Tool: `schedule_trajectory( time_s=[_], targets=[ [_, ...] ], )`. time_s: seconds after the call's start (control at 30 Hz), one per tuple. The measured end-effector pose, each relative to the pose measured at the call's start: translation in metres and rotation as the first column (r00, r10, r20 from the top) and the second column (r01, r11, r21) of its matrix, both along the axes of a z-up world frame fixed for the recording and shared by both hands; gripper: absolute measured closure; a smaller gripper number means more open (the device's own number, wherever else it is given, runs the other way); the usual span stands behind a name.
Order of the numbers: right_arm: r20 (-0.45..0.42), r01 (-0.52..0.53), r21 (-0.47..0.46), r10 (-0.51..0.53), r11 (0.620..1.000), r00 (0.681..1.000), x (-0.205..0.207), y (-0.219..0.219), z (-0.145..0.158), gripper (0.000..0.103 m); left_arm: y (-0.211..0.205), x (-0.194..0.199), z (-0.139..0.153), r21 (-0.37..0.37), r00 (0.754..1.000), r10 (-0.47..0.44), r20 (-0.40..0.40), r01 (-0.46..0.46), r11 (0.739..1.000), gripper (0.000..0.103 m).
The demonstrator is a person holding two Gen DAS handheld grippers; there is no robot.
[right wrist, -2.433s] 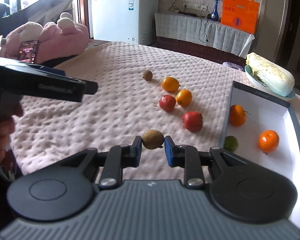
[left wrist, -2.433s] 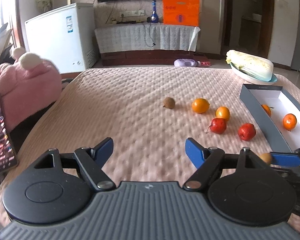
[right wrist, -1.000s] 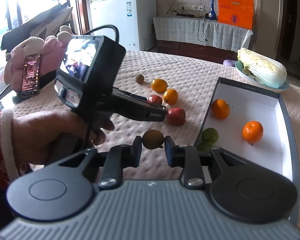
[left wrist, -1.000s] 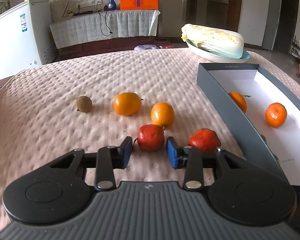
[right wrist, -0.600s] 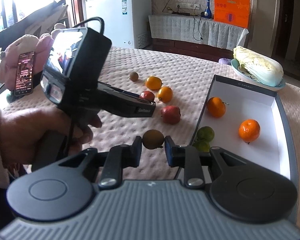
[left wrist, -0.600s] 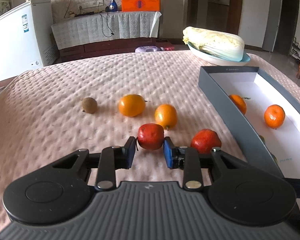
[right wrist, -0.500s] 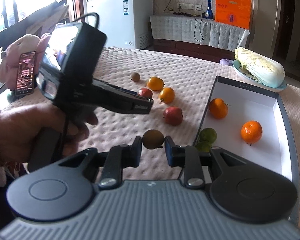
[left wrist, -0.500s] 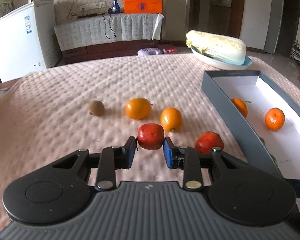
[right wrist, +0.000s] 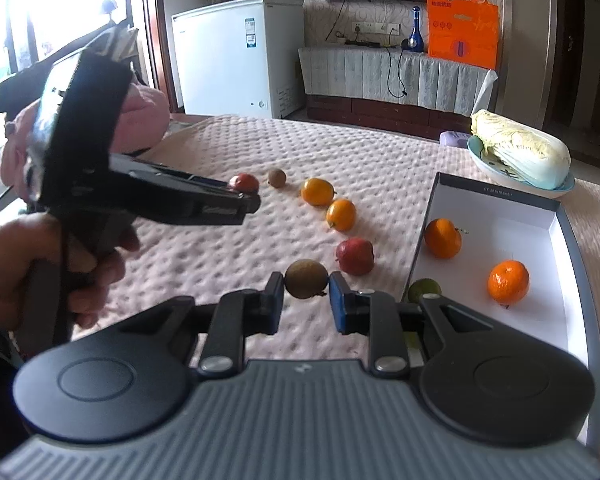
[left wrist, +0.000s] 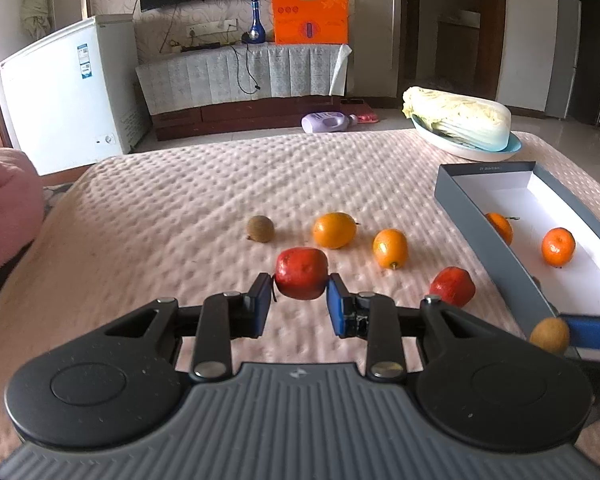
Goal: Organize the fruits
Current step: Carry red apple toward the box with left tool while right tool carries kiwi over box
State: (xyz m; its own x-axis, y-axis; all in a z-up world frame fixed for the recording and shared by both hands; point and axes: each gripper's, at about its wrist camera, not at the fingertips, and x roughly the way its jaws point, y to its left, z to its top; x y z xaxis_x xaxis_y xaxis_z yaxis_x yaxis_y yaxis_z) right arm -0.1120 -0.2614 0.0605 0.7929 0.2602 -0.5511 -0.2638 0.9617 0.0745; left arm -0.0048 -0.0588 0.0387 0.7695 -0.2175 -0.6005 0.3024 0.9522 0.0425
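**Colours on the table**

Pale pink bumpy-textured tablecloth (left wrist: pixel 172 208). Red fruit (left wrist: pixel 302 273) between blue finger pads (left wrist: pixel 336 307). Brownish-green fruit (right wrist: pixel 306 279) near, two orange ones (left wrist: pixel 558 246) inside grey box (left wrist: pixel 488 220) with white floor. Bright orange bag (left wrist: pixel 309 12) far back.

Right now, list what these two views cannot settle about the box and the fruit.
- Box contents: in the right wrist view the right gripper covers the near end; a green fruit only peeks out.
- Box near end: cut off by the frame edge in the left wrist view.
- Label on the box's far wall: too small to read.
- Red fruit in the left gripper: mostly hidden behind its fingers in the right wrist view.
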Motion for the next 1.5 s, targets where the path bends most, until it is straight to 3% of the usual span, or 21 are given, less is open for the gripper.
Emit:
schedule_trajectory(
  time_s=[0.3,0.7,1.5],
  targets=[
    [0.032,0.003,0.023,-0.004,1.000,0.999,-0.009,-0.003,0.011,0.075,0.001,-0.027,0.016,0.006,1.000,-0.007,0.030,0.007,1.000,0.068],
    [0.061,0.031,0.042,-0.034,0.999,0.998,-0.021,-0.025,0.020,0.075,-0.024,-0.030,0.023,-0.008,0.998,-0.041,0.053,0.041,0.999,0.068],
    [0.052,0.155,0.046,-0.157,0.987,0.986,-0.041,-0.088,0.017,0.075,-0.116,-0.039,0.026,-0.042,0.975,-0.198,0.104,0.203,0.978,0.068]
  ],
)
